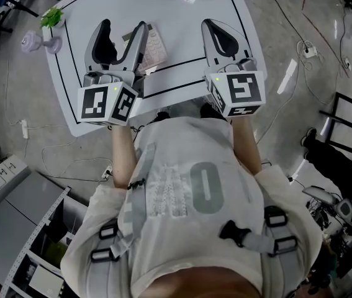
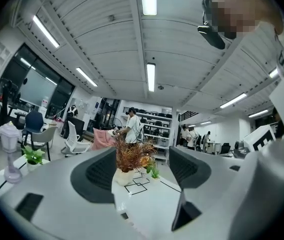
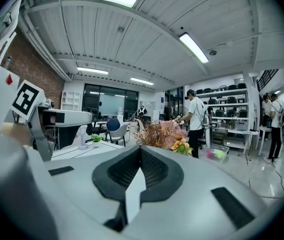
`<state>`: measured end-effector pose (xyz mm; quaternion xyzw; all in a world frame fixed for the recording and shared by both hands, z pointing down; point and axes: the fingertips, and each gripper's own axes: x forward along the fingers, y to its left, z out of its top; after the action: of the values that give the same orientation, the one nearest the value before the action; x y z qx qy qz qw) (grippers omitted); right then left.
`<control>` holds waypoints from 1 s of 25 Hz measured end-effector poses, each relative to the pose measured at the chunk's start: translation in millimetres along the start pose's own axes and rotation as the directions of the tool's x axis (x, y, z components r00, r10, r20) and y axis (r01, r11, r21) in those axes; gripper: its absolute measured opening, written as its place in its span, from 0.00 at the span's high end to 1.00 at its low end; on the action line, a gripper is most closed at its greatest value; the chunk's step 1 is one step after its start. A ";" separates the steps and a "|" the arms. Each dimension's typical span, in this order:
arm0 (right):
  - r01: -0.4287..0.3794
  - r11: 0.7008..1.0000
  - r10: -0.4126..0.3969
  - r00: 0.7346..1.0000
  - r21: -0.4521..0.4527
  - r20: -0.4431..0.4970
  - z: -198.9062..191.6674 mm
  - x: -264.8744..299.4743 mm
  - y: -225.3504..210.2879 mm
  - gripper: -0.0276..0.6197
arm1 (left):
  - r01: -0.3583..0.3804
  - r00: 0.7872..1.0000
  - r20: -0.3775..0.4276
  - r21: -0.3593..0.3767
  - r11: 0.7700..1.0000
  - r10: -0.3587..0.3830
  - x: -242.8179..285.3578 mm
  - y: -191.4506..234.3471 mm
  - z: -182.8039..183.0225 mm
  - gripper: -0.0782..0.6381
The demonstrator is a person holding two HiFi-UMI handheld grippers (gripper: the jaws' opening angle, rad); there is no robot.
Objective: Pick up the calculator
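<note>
The calculator [image 1: 155,47], pale pink with rows of keys, lies flat on the white table [image 1: 182,30], inside the black outline. My left gripper [image 1: 123,33] hangs over the table with its jaws spread wide. Its right finger [image 1: 139,39] overlaps the calculator's left edge. Nothing sits between the jaws in the left gripper view, where my left gripper [image 2: 142,173] frames only bare table; the calculator does not show there. My right gripper [image 1: 210,25] is to the right of the calculator with its jaws shut and empty, and my right gripper [image 3: 139,154] shows its pads pressed together.
A small green plant [image 1: 53,18] and a clear lilac bottle [image 1: 36,41] stand at the table's left corner. A dried plant in a white pot [image 2: 129,160] stands at the far edge. Cables and a power strip [image 1: 310,49] lie on the floor; shelving [image 1: 33,247] is at lower left.
</note>
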<state>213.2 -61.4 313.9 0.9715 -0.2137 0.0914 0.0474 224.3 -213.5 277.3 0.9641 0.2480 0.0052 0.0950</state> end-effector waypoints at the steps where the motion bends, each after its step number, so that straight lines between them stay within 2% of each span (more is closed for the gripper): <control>1: -0.002 1.000 0.002 1.000 0.002 -0.002 -0.6 1.0 0.3 0.95 | 0.009 1.000 -0.003 -0.019 1.000 -0.009 -0.6 1.3 -0.8 0.45; 5: -0.009 1.000 0.009 1.000 0.010 -0.012 -5.0 5.0 1.7 0.95 | 0.057 0.998 -0.019 -0.100 0.993 -0.059 1.6 11.2 -7.1 0.46; 8: -0.014 1.000 0.014 1.000 0.017 -0.027 -10.9 6.9 2.8 0.95 | 0.098 0.988 -0.111 -0.056 0.994 -0.104 13.1 26.1 -22.4 0.46; 10: -0.016 1.000 0.017 0.999 0.025 -0.038 -15.2 6.9 3.9 0.95 | 0.145 0.969 -0.196 -0.029 0.989 -0.148 22.8 36.3 -36.2 0.46; 12: -0.020 0.999 0.021 0.998 0.029 -0.051 -19.8 6.9 6.2 0.95 | 0.191 0.943 -0.269 -0.045 0.981 -0.196 30.3 46.9 -52.8 0.46; 15: -0.028 0.999 0.031 0.997 0.035 -0.074 -28.2 9.5 10.6 0.95 | 0.231 0.898 -0.348 -0.153 0.961 -0.271 35.6 64.9 -83.9 0.46; 18: -0.037 0.998 0.042 0.994 0.051 -0.101 -37.8 14.2 12.9 0.95 | 0.223 0.858 -0.400 -0.275 0.935 -0.322 38.6 84.9 -116.2 0.46; 20: -0.042 0.997 0.049 0.991 0.062 -0.121 -44.6 16.9 14.9 0.95 | 0.206 0.829 -0.441 -0.328 0.922 -0.343 40.1 97.0 -137.8 0.46; 25: -0.088 0.993 0.100 0.980 0.078 -0.170 -60.2 21.7 27.9 0.95 | 0.205 0.726 -0.535 -0.430 0.879 -0.431 39.4 113.3 -186.0 0.46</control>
<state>211.2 -87.5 378.6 0.9496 -0.2512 0.1853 0.0273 302.3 -258.3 479.5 0.8185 0.4244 0.3459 0.1738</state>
